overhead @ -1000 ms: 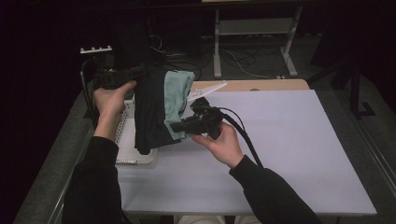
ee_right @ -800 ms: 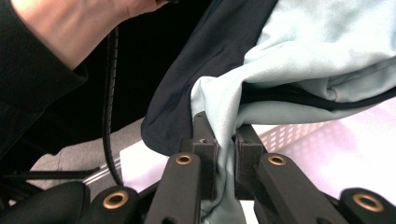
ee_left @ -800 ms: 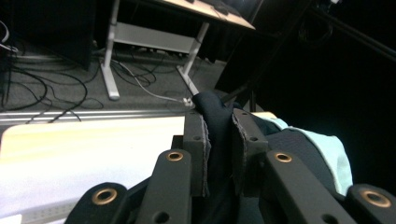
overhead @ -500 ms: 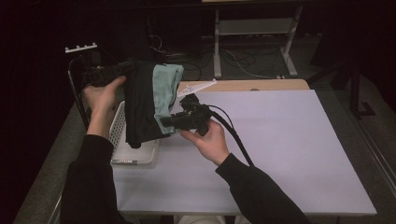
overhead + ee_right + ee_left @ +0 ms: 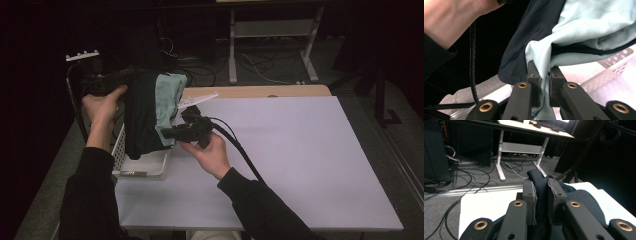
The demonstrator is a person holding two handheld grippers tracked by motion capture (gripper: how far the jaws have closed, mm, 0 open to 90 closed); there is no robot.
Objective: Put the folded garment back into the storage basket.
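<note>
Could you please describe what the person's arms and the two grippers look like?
Both arms wear black long sleeves, hands bare. The left gripper and right gripper are black, with blocky padded jaws on linkages carrying brass-coloured rivets. A thick black cable trails from the right gripper.

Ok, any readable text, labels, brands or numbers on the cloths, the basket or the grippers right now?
None can be read.
Dark strip on the white basket: may be a label, too small and blurred to read.
Black cloth, light blue cloth, left gripper, right gripper: no lettering shows.
</note>
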